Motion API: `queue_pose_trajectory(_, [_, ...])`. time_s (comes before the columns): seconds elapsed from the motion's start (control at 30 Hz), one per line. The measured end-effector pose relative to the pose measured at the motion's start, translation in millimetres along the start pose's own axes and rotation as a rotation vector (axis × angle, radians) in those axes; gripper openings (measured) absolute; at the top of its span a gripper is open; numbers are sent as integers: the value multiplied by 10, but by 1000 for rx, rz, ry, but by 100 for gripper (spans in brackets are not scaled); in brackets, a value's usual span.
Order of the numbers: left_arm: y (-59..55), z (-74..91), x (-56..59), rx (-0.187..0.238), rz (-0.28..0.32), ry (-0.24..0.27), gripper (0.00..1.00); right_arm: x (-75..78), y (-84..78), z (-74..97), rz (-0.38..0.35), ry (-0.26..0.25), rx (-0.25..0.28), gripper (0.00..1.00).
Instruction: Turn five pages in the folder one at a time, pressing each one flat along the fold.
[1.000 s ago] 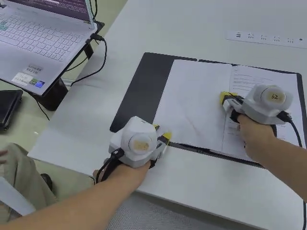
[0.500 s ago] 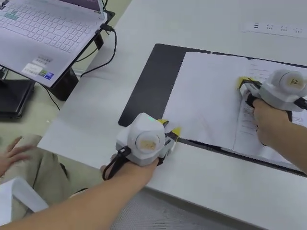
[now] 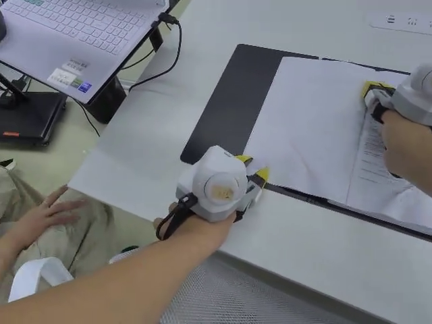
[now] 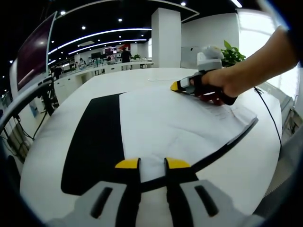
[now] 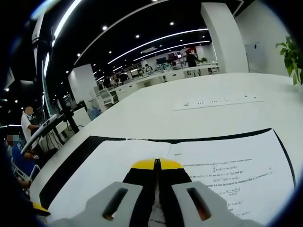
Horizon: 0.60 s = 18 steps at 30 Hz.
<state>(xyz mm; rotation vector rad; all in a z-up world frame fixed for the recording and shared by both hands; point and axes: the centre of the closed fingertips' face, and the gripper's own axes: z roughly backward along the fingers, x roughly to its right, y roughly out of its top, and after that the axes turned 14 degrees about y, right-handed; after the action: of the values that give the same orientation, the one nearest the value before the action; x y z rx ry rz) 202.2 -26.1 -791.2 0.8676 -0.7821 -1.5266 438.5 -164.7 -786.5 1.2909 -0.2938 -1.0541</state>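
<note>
The folder (image 3: 223, 115) lies open on the white table, black cover to the left. A blank white page (image 3: 310, 128) lies turned over it, with a printed page (image 3: 378, 162) to its right. My left gripper (image 3: 253, 169) sits at the white page's near corner (image 4: 152, 166), its yellow tips slightly apart on the paper. My right gripper (image 3: 372, 91) is shut, tips together (image 5: 155, 164), and rests on the fold between the blank and printed pages (image 5: 232, 170), close to the folder's far edge. In the left gripper view the right gripper (image 4: 177, 86) lies on the far page.
A laptop (image 3: 74, 34) on a black stand sits at the far left, its cable (image 3: 152, 67) trailing onto the table. A white power strip (image 3: 401, 21) lies at the far right. The table's near edge runs just below the folder. Another person's hand (image 3: 47, 212) rests lower left.
My right gripper has slid along the fold away from me, toward the folder's far edge. The left gripper stays at the page's near corner. The camera has shifted.
</note>
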Motion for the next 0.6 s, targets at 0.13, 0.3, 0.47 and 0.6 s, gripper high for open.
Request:
queue_pose_trajectory(0.13, [-2, -1, 7, 1, -1, 0, 18, 76, 68, -90, 1, -7, -7, 0])
queue_pose_trajectory(0.3, [1, 3, 17, 2, 1, 1, 18, 120, 118, -126, -33, 1, -17, 0])
queue_pose_trajectory(0.47, [3, 5, 24, 3, 2, 2, 18, 140, 110, -97, -46, 5, -11, 0])
queue_pose_trajectory(0.6, [2, 5, 26, 2, 3, 2, 18, 125, 90, -49, -47, 19, -12, 0])
